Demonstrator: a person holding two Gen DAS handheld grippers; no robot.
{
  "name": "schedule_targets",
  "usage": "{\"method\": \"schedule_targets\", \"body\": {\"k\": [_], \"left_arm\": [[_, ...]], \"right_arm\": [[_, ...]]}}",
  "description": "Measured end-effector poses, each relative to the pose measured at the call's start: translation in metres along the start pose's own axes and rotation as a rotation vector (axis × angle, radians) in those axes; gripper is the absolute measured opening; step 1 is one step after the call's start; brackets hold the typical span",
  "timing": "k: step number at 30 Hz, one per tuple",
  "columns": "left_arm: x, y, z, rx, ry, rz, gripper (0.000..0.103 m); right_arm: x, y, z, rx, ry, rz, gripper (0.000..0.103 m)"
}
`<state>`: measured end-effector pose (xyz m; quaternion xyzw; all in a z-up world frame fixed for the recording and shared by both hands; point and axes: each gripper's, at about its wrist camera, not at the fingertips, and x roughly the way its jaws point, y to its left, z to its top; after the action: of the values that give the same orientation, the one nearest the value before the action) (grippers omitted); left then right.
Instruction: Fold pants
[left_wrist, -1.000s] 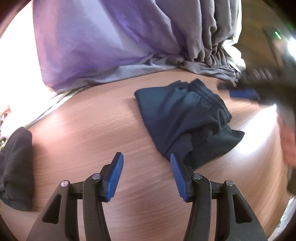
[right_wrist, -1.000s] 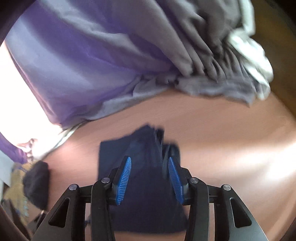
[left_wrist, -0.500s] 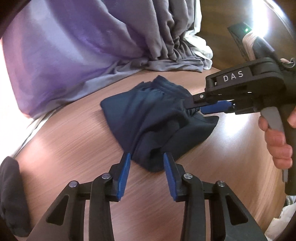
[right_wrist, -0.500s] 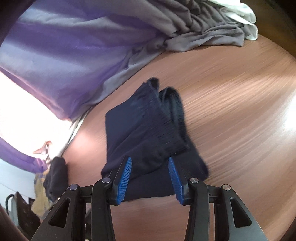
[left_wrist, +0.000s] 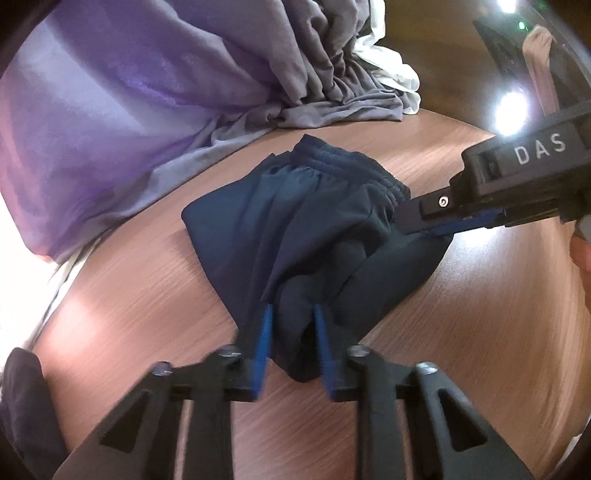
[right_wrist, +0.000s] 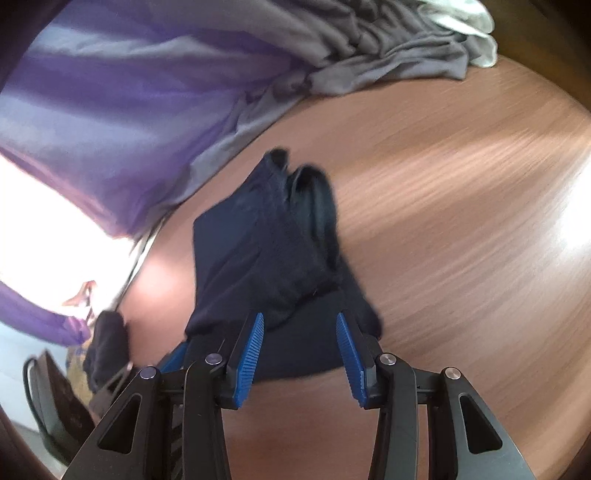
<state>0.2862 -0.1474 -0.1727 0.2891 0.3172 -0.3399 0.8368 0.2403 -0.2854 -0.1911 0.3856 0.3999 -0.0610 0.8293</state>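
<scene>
Dark navy pants (left_wrist: 295, 206) lie folded in a bundle on the wooden table (left_wrist: 140, 295), elastic waistband toward the back. My left gripper (left_wrist: 292, 332) is at the bundle's near corner; its jaws are closing, and a bunched fold of cloth sits pinched between the blue pads. My right gripper (right_wrist: 301, 332) stands open over the pants (right_wrist: 258, 258) at their near edge, flat cloth showing between its fingers. From the left wrist view, the right gripper (left_wrist: 410, 223) reaches in from the right to the bundle's edge below the waistband, a person's hand on its handle.
A purple and grey sheet (left_wrist: 147, 110) is heaped along the back of the table, with a white cloth (left_wrist: 391, 70) beside it. Another dark garment (left_wrist: 22, 406) lies at the far left edge. Bare wood stretches to the right of the pants (right_wrist: 461, 221).
My left gripper moved forward onto the pants' near corner and its jaws narrowed around a fold. The right gripper came down to the pants' edge, its jaws unchanged.
</scene>
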Motion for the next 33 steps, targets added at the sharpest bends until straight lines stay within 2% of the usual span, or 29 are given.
{"method": "schedule_targets", "body": {"k": [1,4,13,17,19,21,23,27,28,29,31,33], "left_arm": [[0.0,-0.001,-0.001,0.015,-0.002,0.001,0.01],[-0.001,0.001,-0.001,0.026,-0.007,-0.015,0.008],[-0.007,-0.002,-0.001,0.063,-0.018,-0.027,0.008],[-0.008,-0.007,-0.001,0.084,-0.023,-0.053,0.008],[-0.007,-0.012,-0.003,0.124,-0.027,-0.066,0.008],[-0.005,-0.02,-0.007,0.183,-0.013,-0.077,0.009],[-0.005,-0.022,-0.01,0.201,0.0,-0.091,0.014],[-0.021,-0.008,-0.008,0.116,0.0,-0.154,0.028],[-0.024,-0.004,-0.007,0.091,-0.003,-0.157,0.034],[-0.027,0.002,-0.006,0.067,-0.01,-0.155,0.038],[-0.026,0.014,-0.004,0.036,-0.022,-0.122,0.038],[-0.016,0.029,-0.001,0.024,-0.025,-0.069,0.038]], "right_arm": [[0.001,0.003,-0.002,-0.01,0.005,0.005,0.044],[0.0,0.007,0.0,-0.005,-0.015,0.04,0.044],[0.006,-0.016,0.01,0.207,-0.027,0.155,0.044],[0.015,-0.025,0.014,0.284,-0.02,0.153,0.044],[0.018,-0.022,0.015,0.248,-0.033,0.084,0.044],[0.018,-0.013,0.017,0.154,-0.046,0.02,0.043],[0.016,0.0,0.018,0.05,-0.056,-0.07,0.043],[0.01,0.006,0.021,-0.025,-0.095,-0.131,0.043],[0.008,0.005,0.022,-0.04,-0.107,-0.147,0.043],[0.008,0.005,0.023,-0.058,-0.122,-0.171,0.043],[0.011,0.005,0.027,-0.121,-0.142,-0.238,0.044],[0.012,0.004,0.032,-0.152,-0.155,-0.246,0.044]]}}
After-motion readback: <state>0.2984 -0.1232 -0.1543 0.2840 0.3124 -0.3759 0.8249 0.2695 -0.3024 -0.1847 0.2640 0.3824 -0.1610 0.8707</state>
